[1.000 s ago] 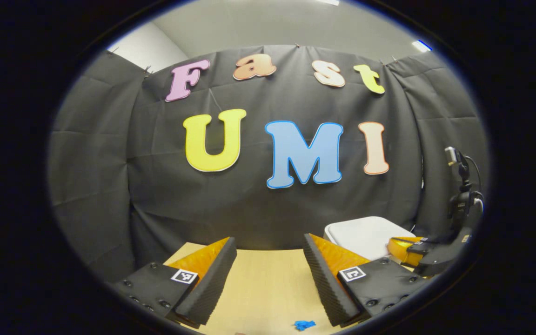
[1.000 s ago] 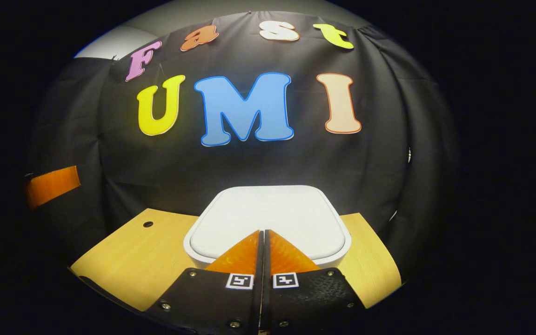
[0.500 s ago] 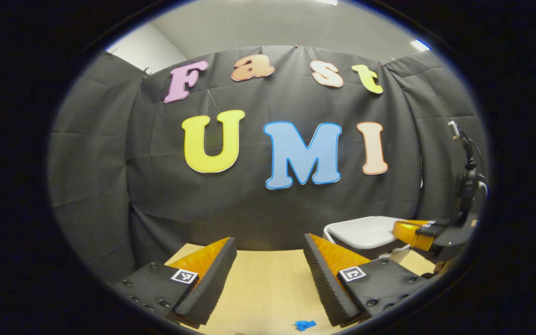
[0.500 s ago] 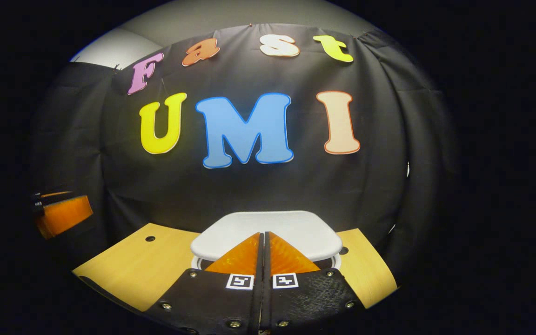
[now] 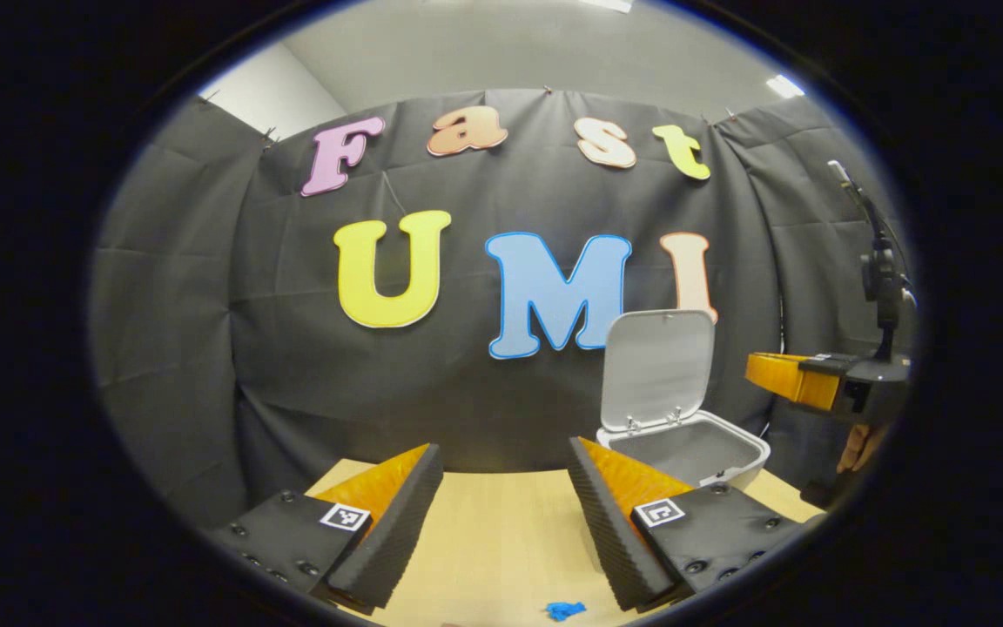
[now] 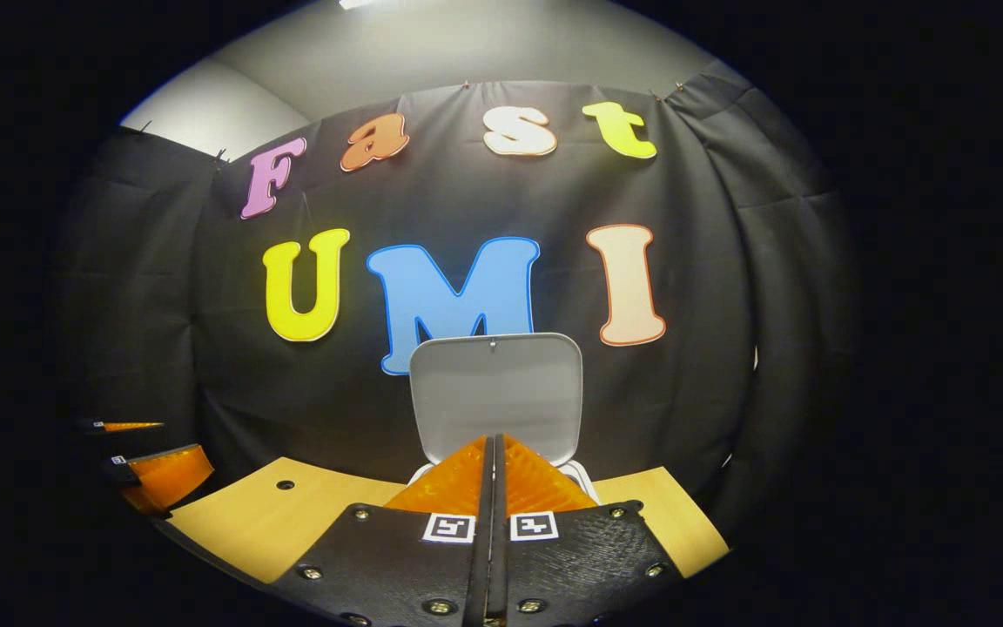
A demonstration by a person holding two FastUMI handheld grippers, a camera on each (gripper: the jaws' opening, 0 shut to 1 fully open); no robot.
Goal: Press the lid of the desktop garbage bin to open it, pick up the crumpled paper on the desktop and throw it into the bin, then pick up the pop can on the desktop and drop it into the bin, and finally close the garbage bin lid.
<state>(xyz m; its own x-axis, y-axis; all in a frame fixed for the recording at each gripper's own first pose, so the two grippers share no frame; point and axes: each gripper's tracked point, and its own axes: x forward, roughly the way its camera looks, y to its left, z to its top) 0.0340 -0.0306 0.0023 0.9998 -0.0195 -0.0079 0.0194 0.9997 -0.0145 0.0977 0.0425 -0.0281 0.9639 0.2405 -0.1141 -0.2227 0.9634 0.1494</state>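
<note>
Lid [image 5: 656, 366] of desktop garbage bin [image 5: 732, 459] stands upright on its hinge, bin mouth open — press step looks done. Same lid seen face-on in right gripper view [image 6: 494, 396], just beyond the fingertips. Still left, judging from task: crumpled paper in, pop can in, lid shut. Paper and can not made out here, so location cannot be told. Small blue scrap [image 5: 564, 610] on the wooden desktop [image 5: 493, 531] near bottom edge of left gripper view — too small to identify.

Right gripper [image 6: 493, 453]: fingers pressed together, nothing between them, clear of the lid and raised above bin height. Also seen from the side in left gripper view [image 5: 776, 376], hanging to the right of the bin with a bit of the holding hand [image 5: 858, 446] below it; not touching bin or lid.

Left gripper [image 5: 501, 475]: spread wide, empty, bare desktop between the fingers, bin just right of its right finger. Likely the one free to go for the paper, but that's a guess — nothing graspable lined up in front of it yet
</note>
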